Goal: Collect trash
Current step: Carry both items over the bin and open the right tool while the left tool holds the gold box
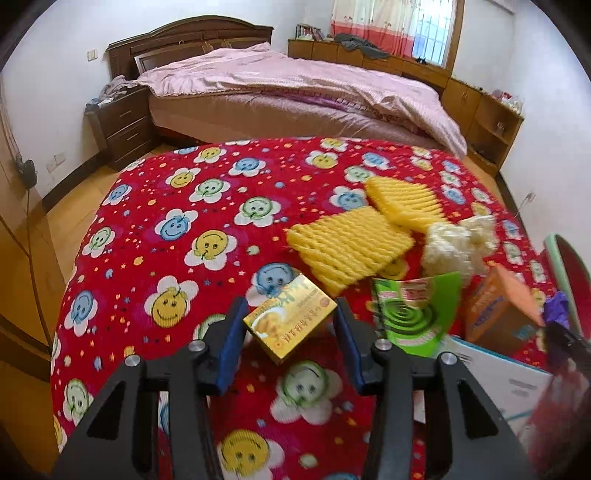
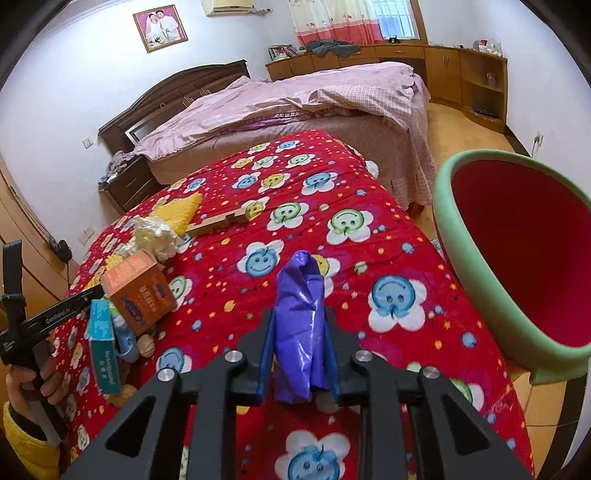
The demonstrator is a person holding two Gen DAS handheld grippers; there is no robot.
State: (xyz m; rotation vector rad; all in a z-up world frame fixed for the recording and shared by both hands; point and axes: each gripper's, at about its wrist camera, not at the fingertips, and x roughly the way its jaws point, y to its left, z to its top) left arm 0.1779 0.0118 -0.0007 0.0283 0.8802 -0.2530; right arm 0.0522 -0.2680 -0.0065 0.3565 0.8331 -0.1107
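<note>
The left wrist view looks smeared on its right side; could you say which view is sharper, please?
Left wrist view: the green coil packet and orange box are motion-blurred, the yellow box sharper. Right wrist view: crisp throughout, purple bag glinting; both bend at the edges.

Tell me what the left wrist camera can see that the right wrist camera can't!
Only the left wrist view shows the small yellow cardboard box between the left gripper pads, and the green mosquito-coil packet.

Only the right wrist view shows the crumpled purple plastic wrapper clamped in the right gripper, and the framed wall photo.

Both show the red smiley-flower blanket, orange cardboard box, and green-rimmed red bin.
</note>
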